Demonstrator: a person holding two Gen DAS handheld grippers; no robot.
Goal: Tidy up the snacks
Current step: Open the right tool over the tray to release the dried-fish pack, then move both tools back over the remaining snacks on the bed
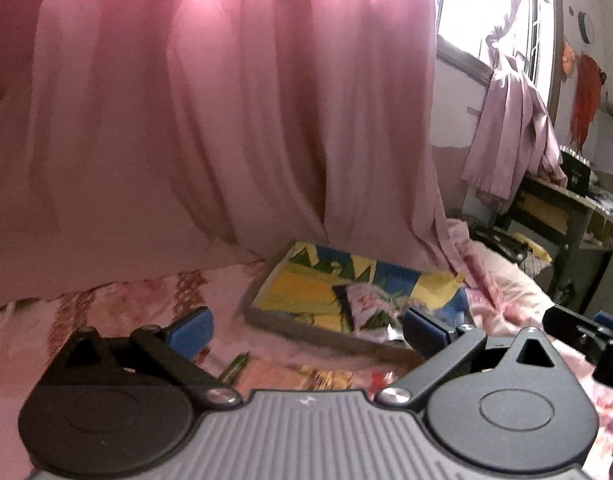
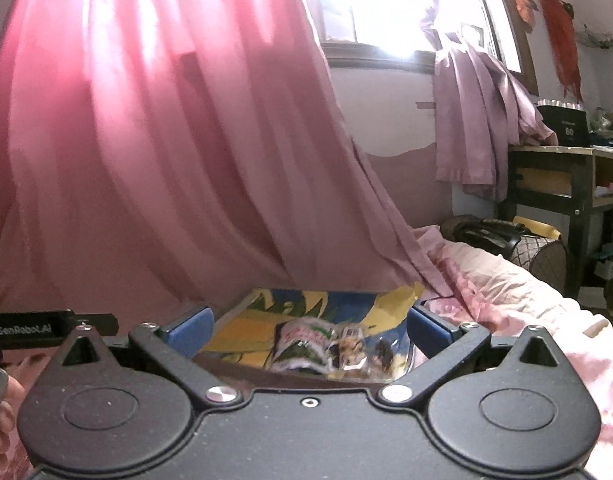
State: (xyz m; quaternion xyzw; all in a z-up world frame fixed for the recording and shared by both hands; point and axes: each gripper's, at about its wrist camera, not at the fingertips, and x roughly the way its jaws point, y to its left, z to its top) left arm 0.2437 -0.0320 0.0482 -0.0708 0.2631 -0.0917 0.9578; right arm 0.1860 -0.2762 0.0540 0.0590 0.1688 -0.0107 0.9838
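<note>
Here both grippers hang over the bed (image 1: 118,304), fingers spread wide and holding nothing. Ahead of the left gripper (image 1: 306,330) a shallow tray (image 1: 306,326) with a yellow and blue lining rests on the bedspread, a snack packet (image 1: 368,306) lying inside. The right gripper (image 2: 308,330) faces the same tray (image 2: 242,336), with the packet (image 2: 306,342) near the front edge. More packets (image 1: 290,376) lie on the bed just under the left gripper.

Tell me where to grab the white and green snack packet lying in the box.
Grip the white and green snack packet by its crinkled end, coming from above with the right gripper: it lies flat on the floor of the box, so only a raised edge likely gives the fingers purchase.
</note>
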